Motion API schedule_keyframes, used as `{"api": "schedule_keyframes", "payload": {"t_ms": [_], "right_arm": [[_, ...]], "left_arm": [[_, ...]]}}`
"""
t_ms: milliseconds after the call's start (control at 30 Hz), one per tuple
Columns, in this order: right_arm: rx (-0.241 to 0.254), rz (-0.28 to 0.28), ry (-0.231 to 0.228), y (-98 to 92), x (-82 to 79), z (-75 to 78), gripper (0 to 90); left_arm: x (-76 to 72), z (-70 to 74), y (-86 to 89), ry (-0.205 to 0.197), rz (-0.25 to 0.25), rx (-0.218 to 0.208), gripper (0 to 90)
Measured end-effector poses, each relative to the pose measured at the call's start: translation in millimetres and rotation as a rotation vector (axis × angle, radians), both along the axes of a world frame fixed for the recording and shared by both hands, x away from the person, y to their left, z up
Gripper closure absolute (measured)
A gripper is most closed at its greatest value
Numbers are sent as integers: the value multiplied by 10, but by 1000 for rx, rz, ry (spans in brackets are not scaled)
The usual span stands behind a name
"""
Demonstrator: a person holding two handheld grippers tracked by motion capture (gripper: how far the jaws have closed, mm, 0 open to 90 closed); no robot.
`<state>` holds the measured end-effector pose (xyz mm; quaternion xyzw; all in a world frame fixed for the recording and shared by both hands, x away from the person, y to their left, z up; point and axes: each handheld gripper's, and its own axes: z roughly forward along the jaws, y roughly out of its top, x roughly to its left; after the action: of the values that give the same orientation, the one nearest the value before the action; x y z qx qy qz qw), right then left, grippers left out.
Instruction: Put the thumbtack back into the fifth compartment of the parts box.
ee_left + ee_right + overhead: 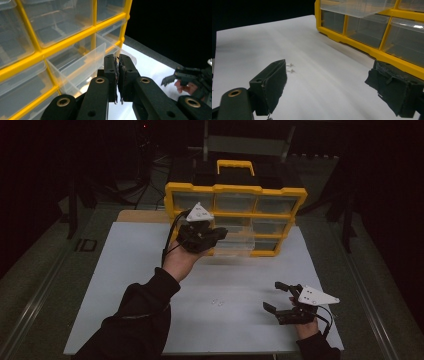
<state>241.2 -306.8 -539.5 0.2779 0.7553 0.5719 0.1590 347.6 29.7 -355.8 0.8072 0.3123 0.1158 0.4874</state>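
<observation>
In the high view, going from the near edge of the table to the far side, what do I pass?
Right gripper → two small screws on the white board → left gripper → pulled-out clear drawer → yellow organizer.

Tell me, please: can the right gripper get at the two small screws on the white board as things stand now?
Probably yes. The right gripper has its jaws open and rests on the white board, and the two small screws lie on bare board ahead of it, with nothing between them.
</observation>
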Motion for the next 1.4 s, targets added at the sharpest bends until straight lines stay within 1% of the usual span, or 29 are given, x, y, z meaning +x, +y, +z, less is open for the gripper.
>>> {"api": "schedule_keyframes", "payload": {"t_ms": [67, 367, 500, 533, 633, 700, 733, 867, 1067, 1200, 1300, 1367, 1400], "right_arm": [[0, 1, -1, 0, 0, 1, 134], [1, 0, 0, -6, 5, -5, 134], [1, 0, 0, -8, 5, -6, 135], [2, 1, 1, -8, 5, -5, 134], [4, 0, 5, -10, 3, -6, 135], [3, 1, 5, -8, 5, -8, 135], [4, 2, 4, -8, 6, -9, 135], [2, 3, 8, -7, 6, -13, 135], [2, 4, 7, -9, 8, -15, 136], [1, 6, 7, -9, 7, -14, 136], [-1, 7, 8, -8, 6, -15, 136], [-1, 7, 7, -9, 7, -15, 136], [0, 7, 7, -9, 7, -15, 137]], "left_arm": [[24, 8, -45, -1, 6, 5, 847], [106, 29, -234, 14, 47, 1, 846], [137, 12, -317, 22, 62, 26, 846], [151, 4, -339, 26, 73, 34, 846], [189, -25, -381, 46, 86, 39, 845], [202, -40, -415, 46, 92, 57, 846], [217, -52, -437, 59, 90, 55, 845], [264, -76, -508, 82, 92, 68, 845], [306, -104, -635, 123, 85, 113, 845], [340, -130, -705, 155, 95, 141, 845], [366, -145, -738, 175, 100, 147, 845], [371, -150, -751, 172, 106, 149, 845], [383, -158, -763, 178, 102, 150, 845]]}}
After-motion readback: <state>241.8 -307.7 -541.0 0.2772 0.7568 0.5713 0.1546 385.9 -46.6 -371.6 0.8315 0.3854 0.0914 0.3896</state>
